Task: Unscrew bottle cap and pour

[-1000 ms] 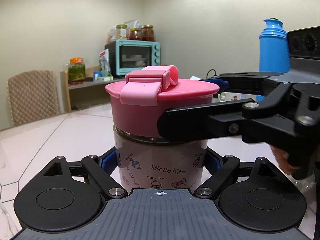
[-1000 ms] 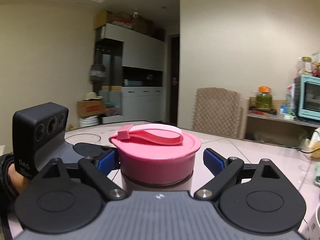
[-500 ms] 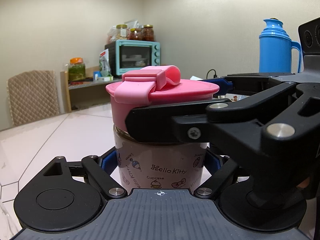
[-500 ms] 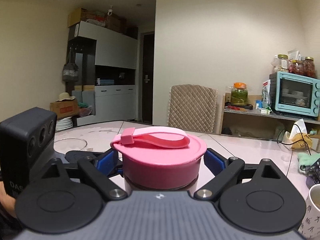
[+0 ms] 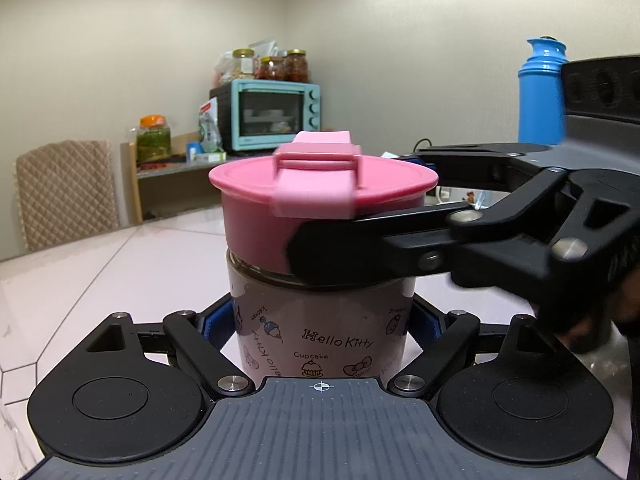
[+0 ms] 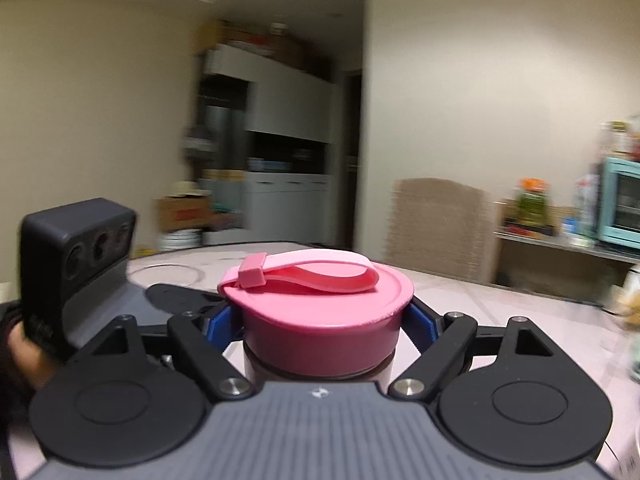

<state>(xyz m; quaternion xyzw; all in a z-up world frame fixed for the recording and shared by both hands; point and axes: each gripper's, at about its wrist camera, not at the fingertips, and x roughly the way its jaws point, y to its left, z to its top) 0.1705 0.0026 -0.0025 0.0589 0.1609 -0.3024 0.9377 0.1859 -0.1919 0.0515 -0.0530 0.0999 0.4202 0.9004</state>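
A bottle (image 5: 320,332) with a brown Hello Kitty printed body stands upright on the pale table (image 5: 100,272). My left gripper (image 5: 320,324) is shut on its body, blue pads (image 5: 214,322) pressed to both sides. A wide pink cap (image 5: 256,216) with a folded pink strap (image 6: 320,276) tops the bottle. My right gripper (image 6: 320,320) is shut on the cap, its blue pads (image 6: 420,320) tight against the rim. In the left wrist view one right finger (image 5: 360,256) crosses the cap's lower edge from the right. The bottle's contents are hidden.
A blue thermos (image 5: 540,100) stands at the back right. A teal toaster oven (image 5: 272,116) with jars on top sits on a shelf behind, beside a quilted chair (image 5: 64,192). A glass dish (image 6: 168,276) lies on the table beyond the left gripper's camera housing (image 6: 76,248).
The right gripper's jaws closed from wide open onto the pink cap. The right gripper then swung, and the cap turned with it: its strap clasp now faces the left wrist camera.
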